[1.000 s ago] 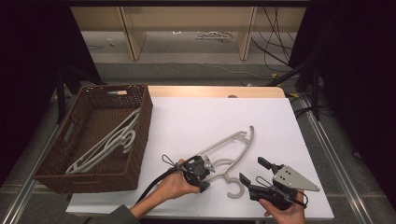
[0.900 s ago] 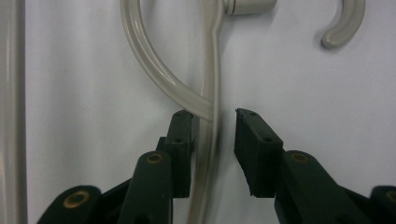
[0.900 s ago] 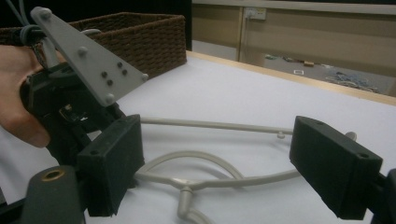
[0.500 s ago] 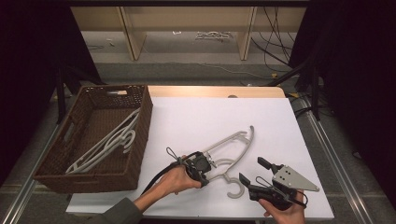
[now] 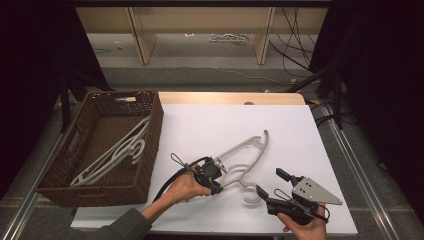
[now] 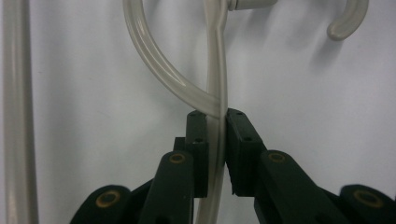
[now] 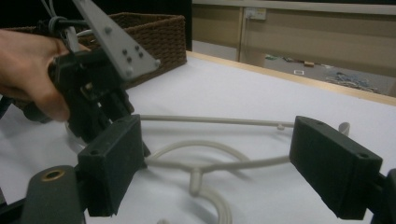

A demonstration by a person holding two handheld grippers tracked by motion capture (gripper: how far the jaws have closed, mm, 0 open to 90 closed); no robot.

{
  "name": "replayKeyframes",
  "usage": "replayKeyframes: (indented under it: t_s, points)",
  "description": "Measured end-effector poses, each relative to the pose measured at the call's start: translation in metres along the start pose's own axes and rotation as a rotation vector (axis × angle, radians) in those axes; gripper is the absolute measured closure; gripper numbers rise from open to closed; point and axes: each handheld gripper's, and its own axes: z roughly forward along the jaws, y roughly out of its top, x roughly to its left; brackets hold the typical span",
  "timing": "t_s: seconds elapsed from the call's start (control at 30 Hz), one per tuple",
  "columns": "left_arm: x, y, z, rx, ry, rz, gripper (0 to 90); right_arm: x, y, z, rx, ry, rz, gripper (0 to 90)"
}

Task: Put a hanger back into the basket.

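Since the earlier frame my left gripper [image 5: 216,172] has edged slightly toward the basket side of the hanger, and its jaws have just been closing; they now clamp a thin arm of the pale hanger [image 5: 243,156], which runs straight up between the pads in the left gripper view [image 6: 215,130]. I take the wicker basket [image 5: 150,150] as my landmark. That hanger lies flat on the white surface [image 5: 210,120], to the right of the basket and apart from it, with its hook curling toward my edge of the surface.

Right gripper [image 5: 280,185] sits farther right again, just beyond the hanger's hook, jaws spread wide with nothing between the pads; the right gripper view shows the hanger [image 7: 205,163] lying ahead of them and my left gripper [image 7: 93,107] past it.

Basket contents: more pale hangers [image 5: 112,155] lying slantwise along its floor. I cannot tell how many, since they overlap.
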Motion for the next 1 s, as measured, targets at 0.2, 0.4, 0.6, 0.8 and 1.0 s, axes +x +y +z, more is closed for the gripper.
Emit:
replayKeyframes:
  t_s: [0.2,0.4,0.6,0.8,1.0]
  points:
    - [0.021,-0.001,-0.028,-0.109,-0.047,-0.072,80.5,0.000,0.000,0.000,0.003,0.002,0.007,18.6]
    - [0.037,-0.006,-0.050,-0.278,-0.088,-0.222,81.2,0.000,0.000,0.001,-0.002,0.001,0.003,18.6]
    - [0.049,-0.009,-0.065,-0.360,-0.108,-0.301,81.4,0.000,0.000,0.000,-0.002,0.001,0.003,18.6]
    - [0.053,-0.012,-0.079,-0.430,-0.118,-0.347,81.5,0.000,0.000,0.000,0.003,-0.006,0.000,18.6]
    - [0.061,-0.013,-0.095,-0.491,-0.148,-0.392,81.5,0.000,0.000,0.000,0.003,-0.007,0.000,18.6]
